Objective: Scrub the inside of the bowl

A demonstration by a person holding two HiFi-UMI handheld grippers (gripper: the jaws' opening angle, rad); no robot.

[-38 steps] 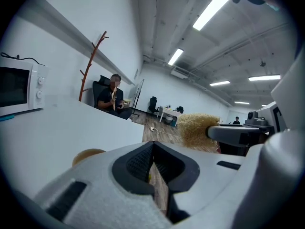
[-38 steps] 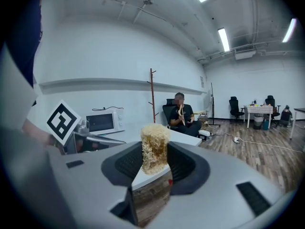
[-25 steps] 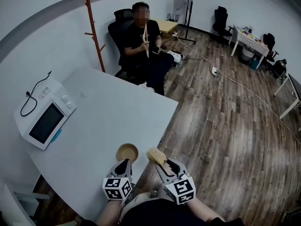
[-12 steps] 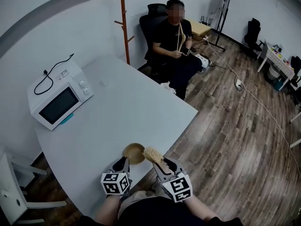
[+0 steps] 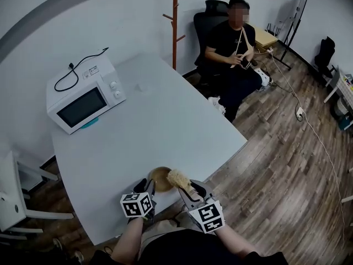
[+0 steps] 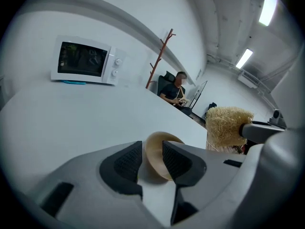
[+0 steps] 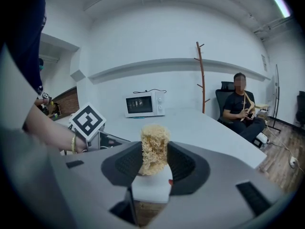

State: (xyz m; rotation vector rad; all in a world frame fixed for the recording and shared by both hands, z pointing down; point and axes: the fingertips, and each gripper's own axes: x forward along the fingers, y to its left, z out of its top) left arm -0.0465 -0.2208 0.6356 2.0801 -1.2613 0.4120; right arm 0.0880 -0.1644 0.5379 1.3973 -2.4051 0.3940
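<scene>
A small tan bowl sits on the white table near its front edge. My left gripper reaches the bowl's near rim. In the left gripper view the bowl has its rim between the dark pads; the jaws have just been opening and stand apart around it. My right gripper is shut on a white-handled scrub brush. Its straw-coloured fibre head hangs by the bowl's right edge, and it also shows in the left gripper view as the brush head.
A white microwave with a black cord stands at the table's far left. A person sits in a black chair beyond the far corner, beside a red coat stand. A white chair is at the left. Wood floor lies to the right.
Both grippers have moved forward and down to the bowl. The left jaws, shut before, now stand apart around its rim. The brush head has come beside the bowl.
</scene>
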